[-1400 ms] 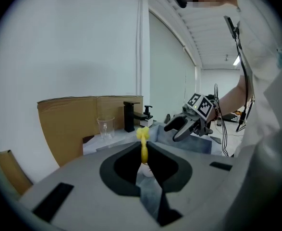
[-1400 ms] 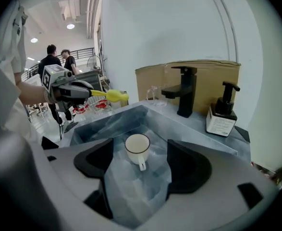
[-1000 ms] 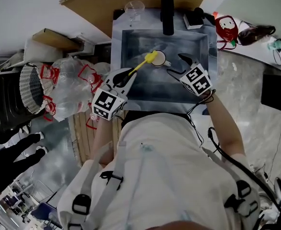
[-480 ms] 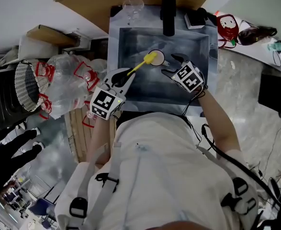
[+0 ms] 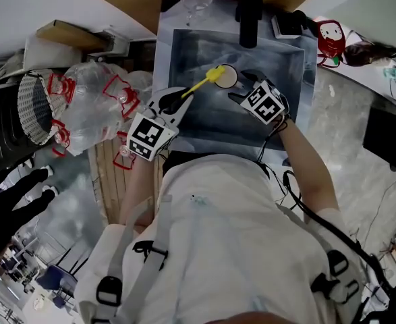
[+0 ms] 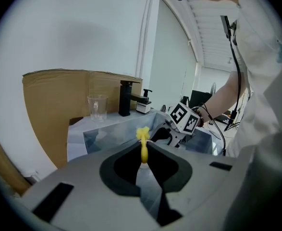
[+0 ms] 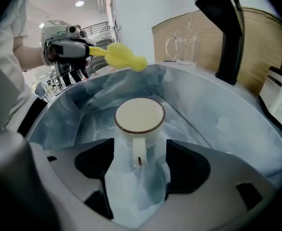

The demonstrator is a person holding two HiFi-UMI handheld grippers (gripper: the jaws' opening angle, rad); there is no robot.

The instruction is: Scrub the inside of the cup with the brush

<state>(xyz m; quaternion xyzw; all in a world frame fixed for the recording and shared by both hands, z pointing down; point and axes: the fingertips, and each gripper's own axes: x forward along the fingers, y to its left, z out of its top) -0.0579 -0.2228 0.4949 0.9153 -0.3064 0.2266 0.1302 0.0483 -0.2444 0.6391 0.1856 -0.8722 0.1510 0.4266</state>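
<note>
Progress: early, by my read. No scrubbing contact yet.

- Left gripper [image 5: 179, 101]: jaws pinched together on the thin handle of the brush [image 5: 211, 78]. The brush sticks straight out ahead of the jaws, with its head in the air.
- Right gripper [image 7: 140, 146]: jaws spread apart, straddling the handle of the cup [image 7: 140, 115]. I see no pad touching it, so it looks like the cup isn't gripped.
- The cup stands upright on the floor of the sink [image 7: 227, 124], directly ahead of the right gripper's jaws, with its handle pointing back between them.
- The brush head hangs beyond the cup and up to the left of the right gripper, clearly apart from the rim.

Done: brush in hand, cup in the sink and lined up.
Left: probably close on the cup, bring the brush head down into the mouth, then scrub the inner wall and bottom.

Materials and shapes:
- Brush: bright yellow and plastic-looking. It has a slim straight handle and a lumpy, rounded head that seems like foam or soft bristle. I can't tell which.
- Cup: cream, glossy ceramic look, with a round mouth, a thin dark brown rim line and a small loop handle. The inside is plain and pale, and I can't tell whether there's any water in it.
- Sink: grey rectangular basin with shiny, crinkly reflections, as if lined with film.
- Black angular faucet [image 7: 227, 28] at the far side, past the right gripper.
</note>
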